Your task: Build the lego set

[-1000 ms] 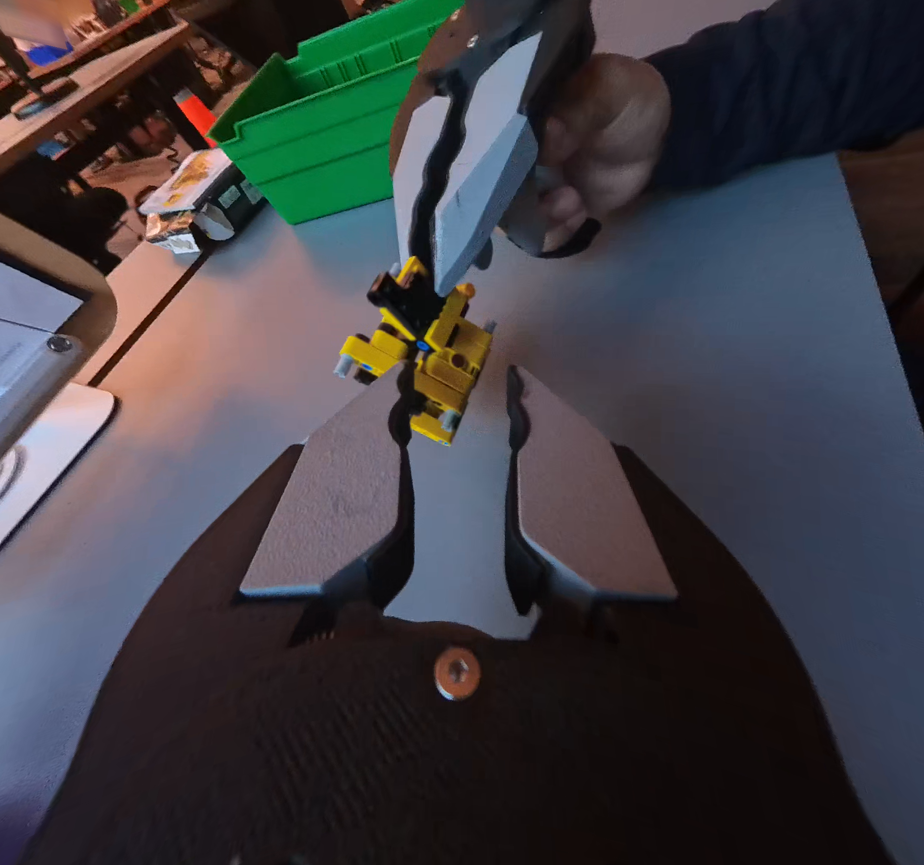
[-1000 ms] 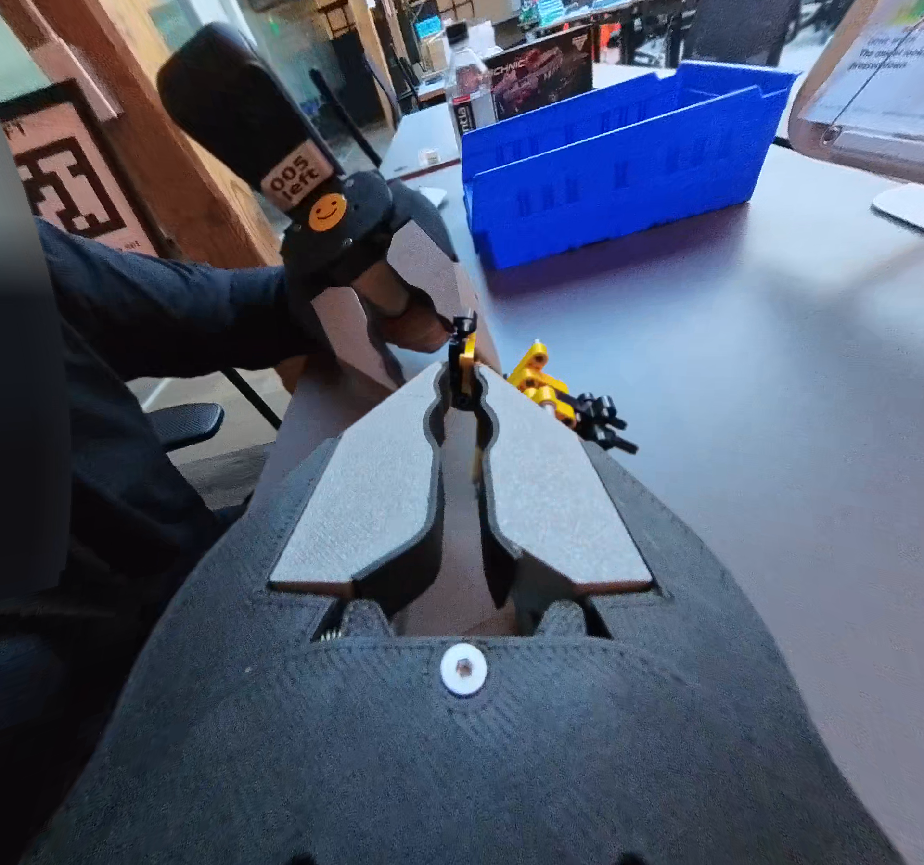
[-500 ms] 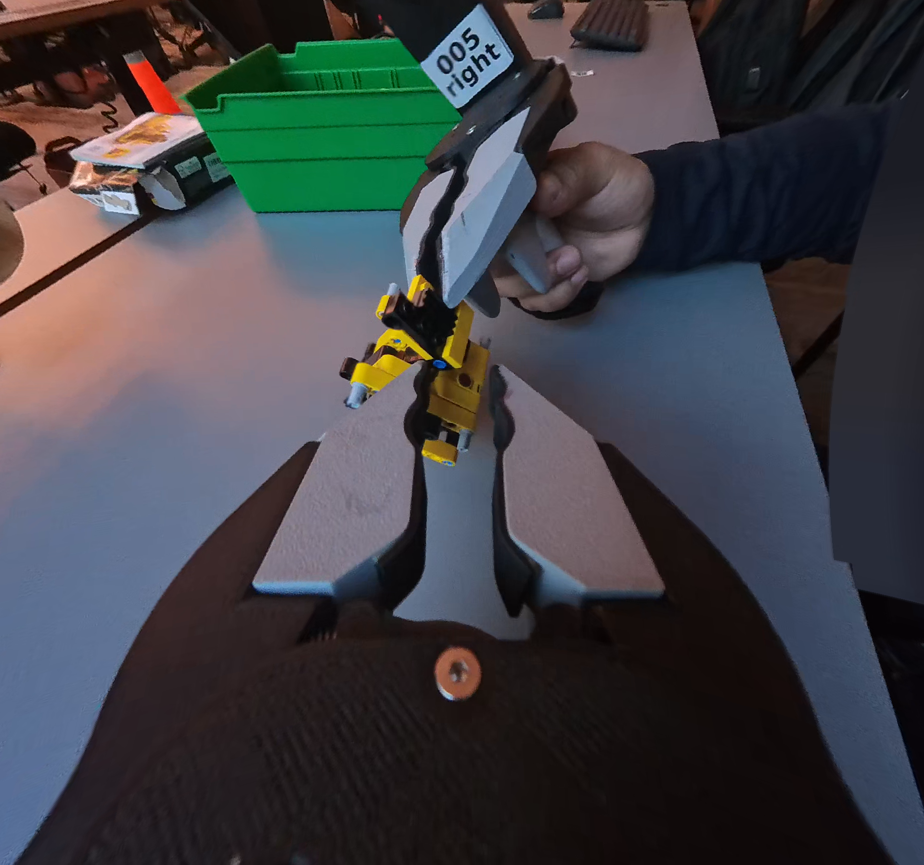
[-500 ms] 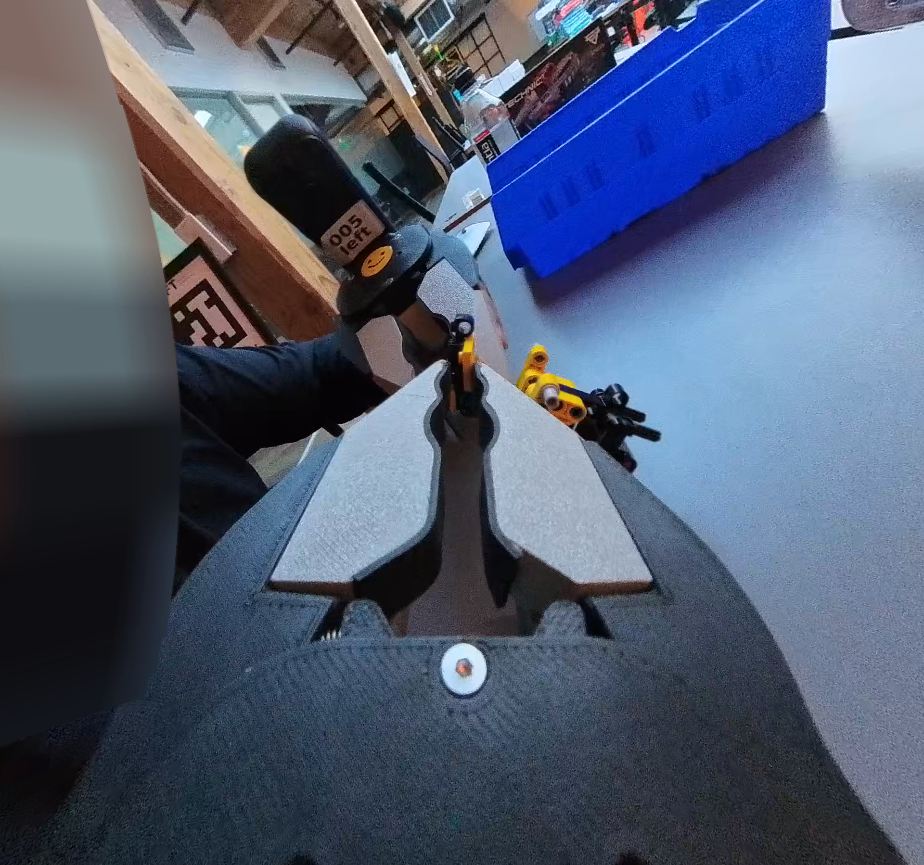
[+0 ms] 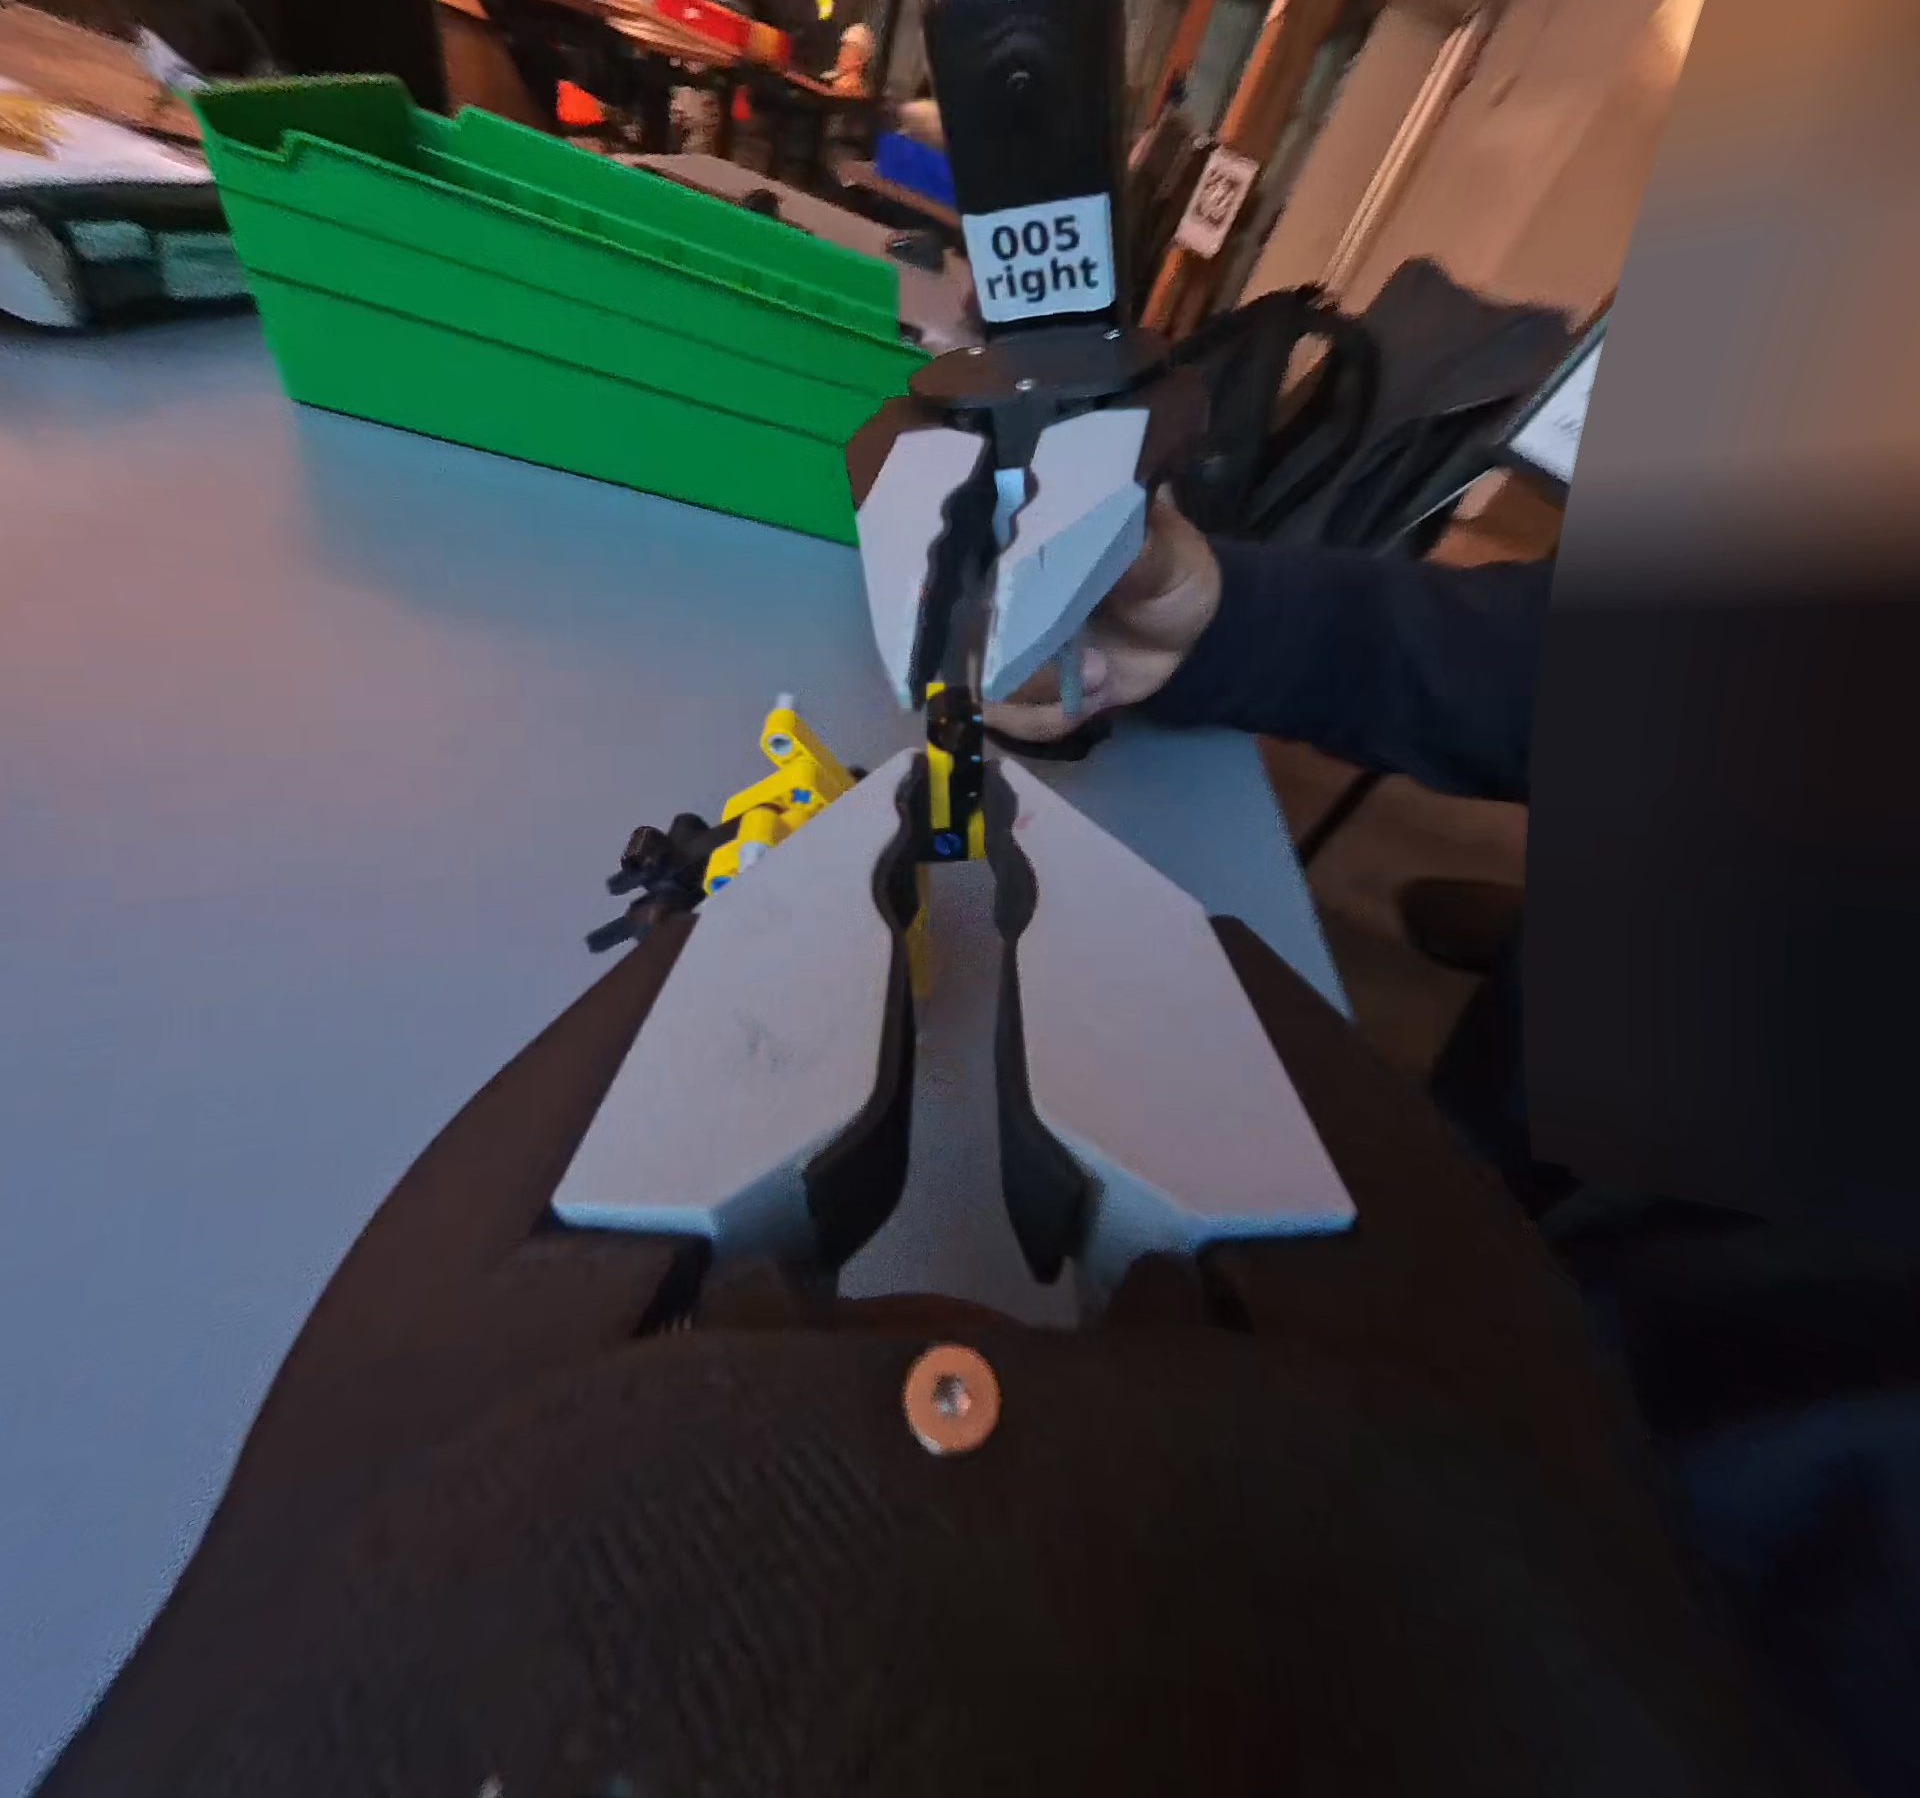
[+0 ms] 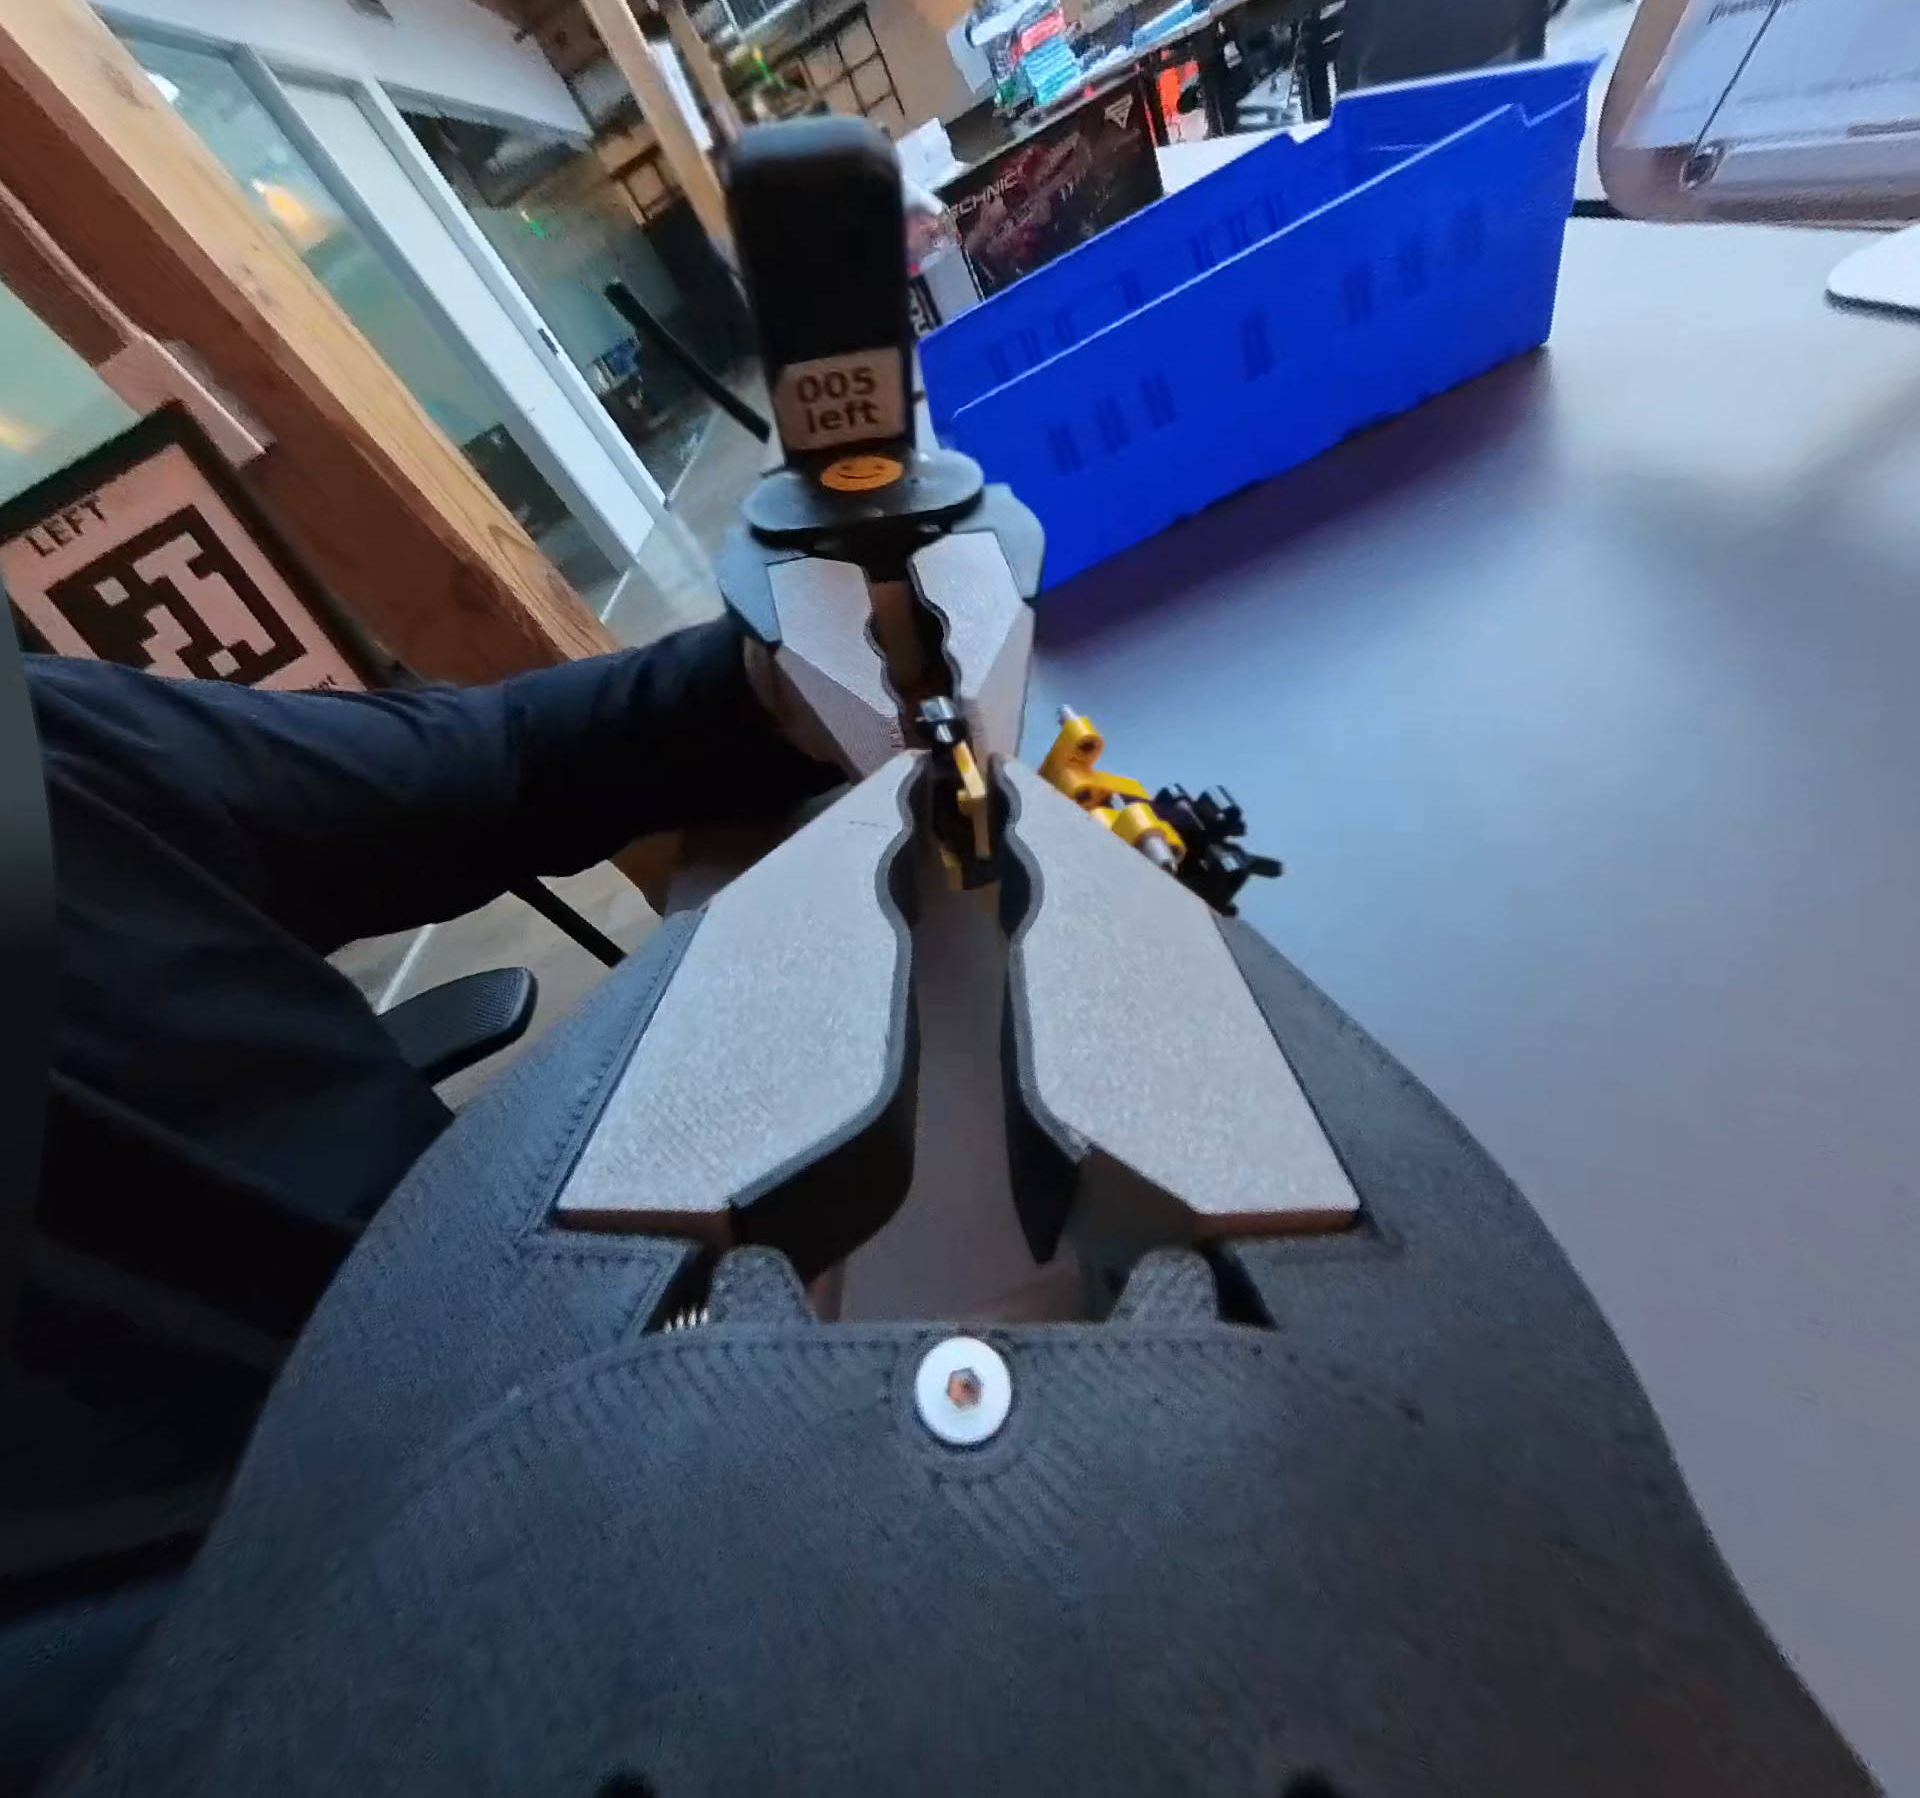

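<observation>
Lego model (image 5: 951, 803) is hanging over the table (image 5: 312, 709); left gripper (image 5: 951, 792) and right gripper (image 6: 961, 792) are both clamping it, tip to tip.

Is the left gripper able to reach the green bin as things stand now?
Probably not at once. The left gripper is shut on the lego model, which the right gripper also clamps. The table up to the green bin lies bare, so the path itself is free.
</observation>
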Tool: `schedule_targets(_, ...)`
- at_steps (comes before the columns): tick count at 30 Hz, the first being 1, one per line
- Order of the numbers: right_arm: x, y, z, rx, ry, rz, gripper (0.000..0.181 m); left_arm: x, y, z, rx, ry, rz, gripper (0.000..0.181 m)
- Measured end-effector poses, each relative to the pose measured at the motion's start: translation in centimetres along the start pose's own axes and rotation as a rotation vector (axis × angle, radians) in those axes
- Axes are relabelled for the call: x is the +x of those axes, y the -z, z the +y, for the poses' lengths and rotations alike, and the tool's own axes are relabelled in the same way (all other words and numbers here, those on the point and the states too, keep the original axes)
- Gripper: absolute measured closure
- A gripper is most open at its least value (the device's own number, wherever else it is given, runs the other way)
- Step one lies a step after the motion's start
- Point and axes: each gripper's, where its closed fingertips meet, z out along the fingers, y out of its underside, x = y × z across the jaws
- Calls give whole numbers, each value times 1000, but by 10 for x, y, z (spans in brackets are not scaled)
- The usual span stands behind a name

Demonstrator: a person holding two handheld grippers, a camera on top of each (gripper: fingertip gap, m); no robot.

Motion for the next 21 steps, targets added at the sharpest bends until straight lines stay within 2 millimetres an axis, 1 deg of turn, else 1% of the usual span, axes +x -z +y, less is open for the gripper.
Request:
schedule_targets(1, -1, 2, -1, 1, 19, 4, 180, 0, 0, 1, 8, 33, 25, 175)
schedule_targets(2, -1, 3, -2, -4, 50, 15, 180, -2, -1, 3, -2, 49, 29, 175)
schedule_targets(4, 3, 6, 1, -34, 129, 61, 174, -3, -4, 10, -31, 53, 37, 175)
schedule_targets(7, 6, 7, 7, -91, 262, 115, 165, 2, -8, 11, -45, 57, 49, 175)
schedule_targets(8, 5, 7, 10, -108, 297, 116, 165, 2, -9, 12, -55, 48, 45, 175)
schedule_targets(11, -4, 1, 21, -163, 327, 71, 163, 5, -10, 12, -69, 35, 40, 175)
schedule_targets(13, -3, 0, 20, -159, 335, 78, 164, 4, -9, 11, -61, 45, 37, 176)
schedule_targets(14, -2, 1, 20, -160, 326, 79, 167, 3, -8, 9, -48, 63, 40, 175)
schedule_targets(16, 1, 4, 17, -149, 254, 64, 175, -1, -6, 4, -14, 101, 34, 173)
schedule_targets(19, -1, 7, 11, -100, 103, -36, 179, 2, -4, -5, 40, 133, 67, 173)
schedule_targets(21, -1, 8, 10, -83, 22, -84, 180, 2, -4, -5, 37, 126, 53, 173)
